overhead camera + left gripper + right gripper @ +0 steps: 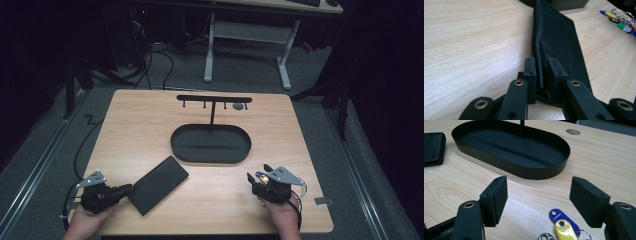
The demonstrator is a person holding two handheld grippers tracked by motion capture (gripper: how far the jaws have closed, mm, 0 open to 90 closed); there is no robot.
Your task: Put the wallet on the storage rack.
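Left gripper (541, 72) fingers clamp the black wallet (556, 42); right gripper (539, 202) fingers wide over keys (561, 225)

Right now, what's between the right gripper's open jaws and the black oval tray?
Bare tabletop, per the right gripper view: the right gripper stands open short of the tray. The key tags lie at the jaws, on the near side.

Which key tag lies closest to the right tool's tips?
The blue tag. It lies flat between the open tool tips, ahead of the yellow tag, which sits farther back toward the ring.
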